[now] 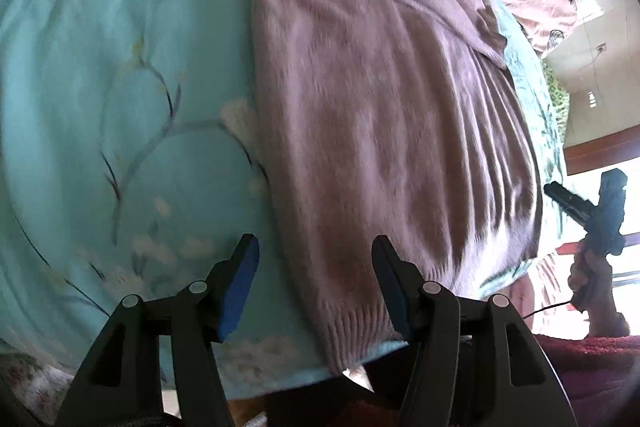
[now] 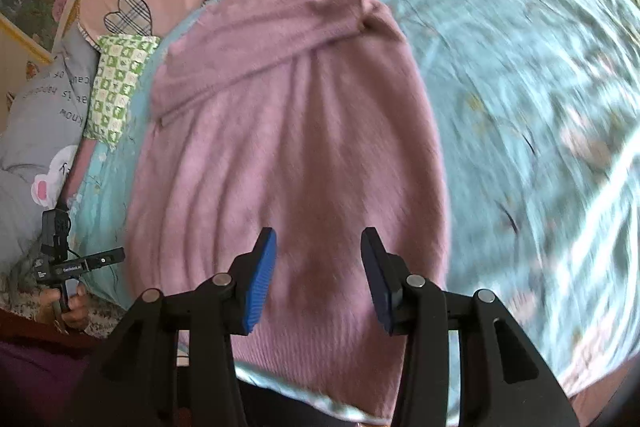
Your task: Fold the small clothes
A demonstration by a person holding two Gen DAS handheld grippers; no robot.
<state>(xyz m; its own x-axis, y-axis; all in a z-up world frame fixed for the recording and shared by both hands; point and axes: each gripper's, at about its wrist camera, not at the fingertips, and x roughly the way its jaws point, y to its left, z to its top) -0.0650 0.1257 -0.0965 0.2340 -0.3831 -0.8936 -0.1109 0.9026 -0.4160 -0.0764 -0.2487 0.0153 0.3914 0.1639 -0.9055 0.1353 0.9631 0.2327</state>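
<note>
A: Why is the bed [image 2: 540, 75] the folding surface?
B: Its teal cover is broad and flat; the pink sweater [image 2: 288, 155] lies spread along it — hem at the near edge, one sleeve crossed over the chest.
A: And the tools?
B: Left gripper [image 1: 316, 283] and right gripper [image 2: 318, 275] both gape wide, empty — likely poised over the hem.

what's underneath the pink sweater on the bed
The pink sweater lies flat on a teal floral bedspread, which shows all around it. Whatever lies directly beneath the knit is covered and cannot be seen.
</note>
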